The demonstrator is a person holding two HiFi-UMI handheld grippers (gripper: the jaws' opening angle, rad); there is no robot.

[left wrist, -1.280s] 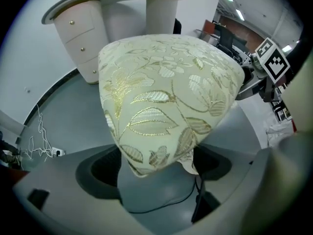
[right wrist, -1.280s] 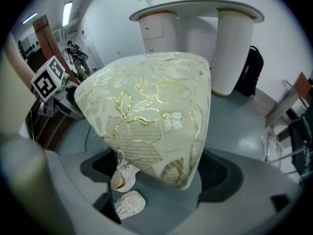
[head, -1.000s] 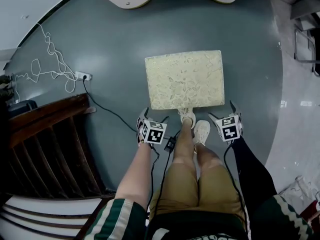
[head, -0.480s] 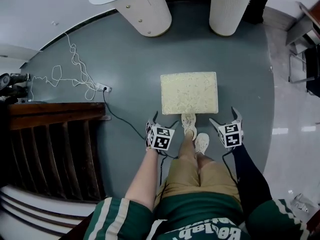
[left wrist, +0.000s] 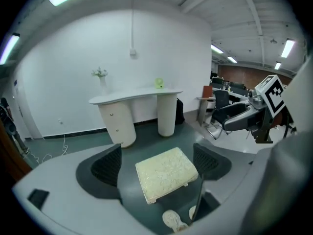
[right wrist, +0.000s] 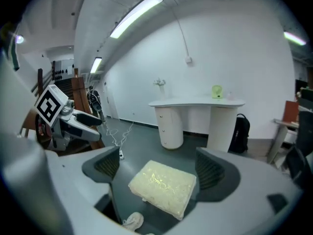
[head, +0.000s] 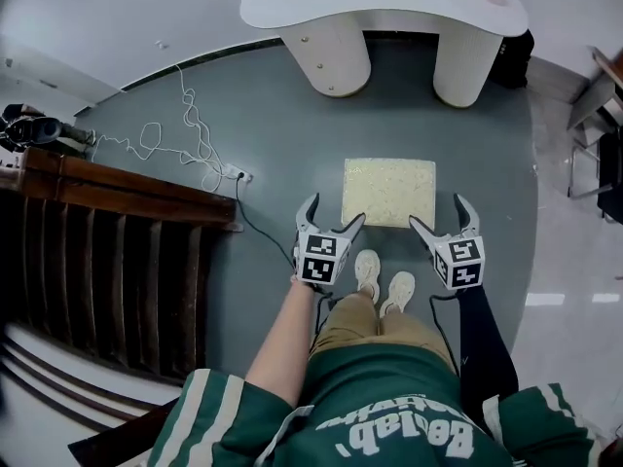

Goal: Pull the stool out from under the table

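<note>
Head view: the cream cushioned stool stands on the grey floor, clear of the white counter beyond it and just ahead of your shoes. Your left gripper and right gripper hang either side of its near edge, raised above it — neither touches it. In both gripper views the fingers stand wide apart with nothing gripped, and the stool sits below them.
</note>
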